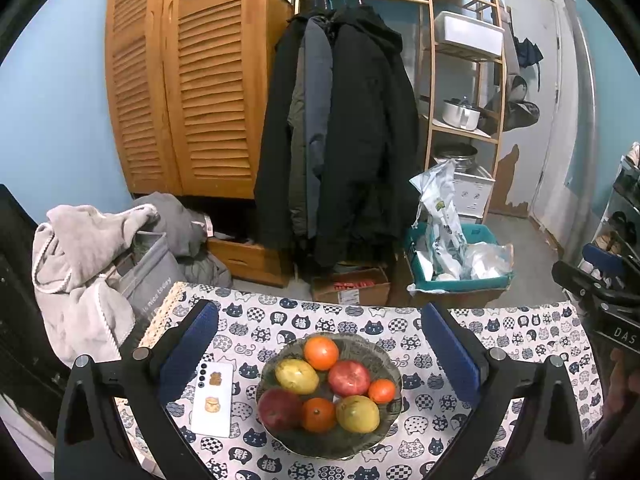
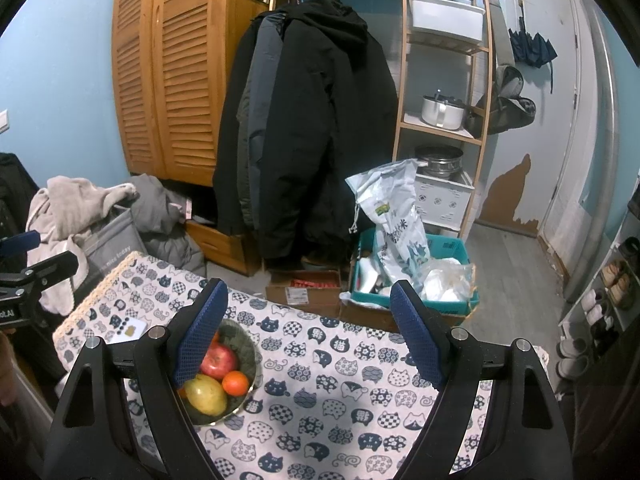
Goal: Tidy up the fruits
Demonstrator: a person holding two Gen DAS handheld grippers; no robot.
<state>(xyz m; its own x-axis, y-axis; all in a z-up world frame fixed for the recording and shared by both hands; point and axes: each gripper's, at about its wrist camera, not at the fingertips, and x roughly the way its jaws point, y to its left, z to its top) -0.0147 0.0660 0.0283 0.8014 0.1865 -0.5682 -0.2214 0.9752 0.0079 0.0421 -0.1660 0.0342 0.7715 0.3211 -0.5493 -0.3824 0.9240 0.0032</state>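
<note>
Bowl (image 1: 394,364) of fruit on the cat-print surface (image 1: 520,344), two yellow mangoes (image 1: 297,376) lying lengthwise left to right, left tongs (image 1: 320,344) wide open around the bowl, right tongs (image 2: 308,336) wide open, empty, beside it

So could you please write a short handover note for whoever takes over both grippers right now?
Left gripper: open, empty, above the bowl.
Right gripper: open, empty, over bare tablecloth to the bowl's right.
All seven fruits sit in the bowl: three oranges, two mangoes, two red fruits. A phone lies left of the bowl.
Done: nothing visibly sorted. Left: all of the organizing.
</note>
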